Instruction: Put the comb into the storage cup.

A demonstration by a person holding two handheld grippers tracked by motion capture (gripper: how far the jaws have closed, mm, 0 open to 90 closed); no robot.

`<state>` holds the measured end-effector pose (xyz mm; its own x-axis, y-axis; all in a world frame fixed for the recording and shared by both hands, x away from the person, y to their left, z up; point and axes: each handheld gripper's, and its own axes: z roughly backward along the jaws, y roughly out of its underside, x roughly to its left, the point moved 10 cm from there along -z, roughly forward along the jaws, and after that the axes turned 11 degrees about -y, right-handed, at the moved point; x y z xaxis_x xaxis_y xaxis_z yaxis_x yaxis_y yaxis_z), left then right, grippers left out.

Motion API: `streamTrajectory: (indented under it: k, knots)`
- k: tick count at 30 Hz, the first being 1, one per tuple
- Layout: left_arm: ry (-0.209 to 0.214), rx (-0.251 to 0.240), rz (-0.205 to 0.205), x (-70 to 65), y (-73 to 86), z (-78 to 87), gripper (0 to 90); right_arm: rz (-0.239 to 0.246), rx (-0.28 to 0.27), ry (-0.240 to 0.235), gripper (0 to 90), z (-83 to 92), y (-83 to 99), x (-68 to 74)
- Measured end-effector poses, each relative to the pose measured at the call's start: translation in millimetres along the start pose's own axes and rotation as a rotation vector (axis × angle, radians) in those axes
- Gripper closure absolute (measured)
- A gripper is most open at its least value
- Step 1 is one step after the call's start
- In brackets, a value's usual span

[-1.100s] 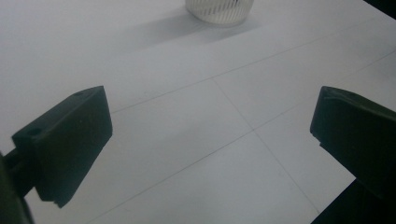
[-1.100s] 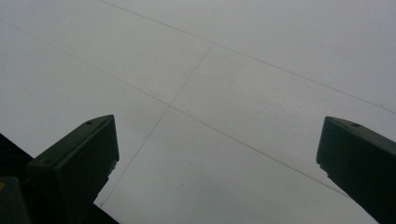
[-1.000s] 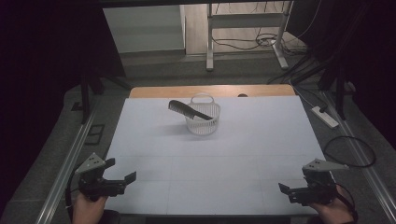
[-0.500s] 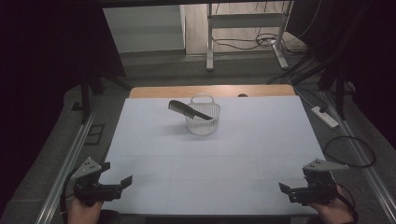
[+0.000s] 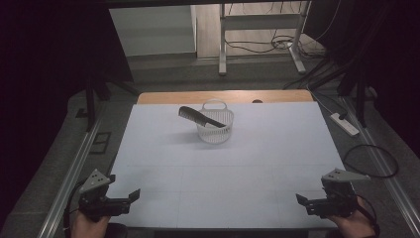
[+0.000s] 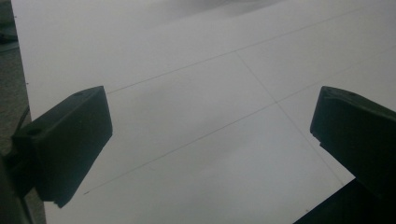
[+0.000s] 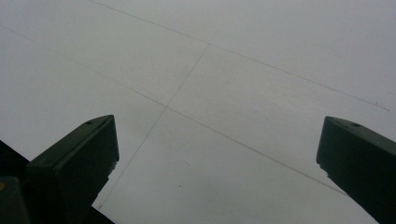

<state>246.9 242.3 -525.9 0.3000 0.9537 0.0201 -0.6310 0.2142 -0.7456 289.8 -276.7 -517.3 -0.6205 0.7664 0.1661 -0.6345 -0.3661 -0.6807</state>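
A small white basket (image 5: 215, 129) stands at the far middle of the white table (image 5: 223, 163). A black comb (image 5: 199, 116) leans in it, its handle sticking out to the left over the rim. My left gripper (image 5: 132, 195) is at the table's near left corner, open and empty; in the left gripper view its gripper (image 6: 210, 140) has jaws wide apart over bare tabletop. My right gripper (image 5: 301, 201) sits at the near right corner, open and empty; in the right gripper view its gripper (image 7: 217, 158) also looks down on bare tabletop.
A strip of wooden tabletop (image 5: 223, 96) shows behind the white sheet. A white power strip (image 5: 344, 124) and black cable (image 5: 371, 161) lie on the floor to the right. Metal rails (image 5: 69, 173) run along both sides of the table.
My left gripper has drawn back a little toward the near left corner. The right gripper, basket and comb have not moved.
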Motion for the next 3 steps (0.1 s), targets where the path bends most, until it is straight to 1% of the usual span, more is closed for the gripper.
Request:
streamTrajectory:
  k: [1,3]
  knots:
    - [-0.004,0.009,-0.008,-0.2,0.6,-0.6,0.0,0.0,0.0,0.0,0.0,0.0,0.0,-0.1]
    - [-0.005,0.017,-0.012,-0.7,0.5,-1.8,0.0,0.001,0.002,0.0,0.0,-0.2,0.1,-0.2]
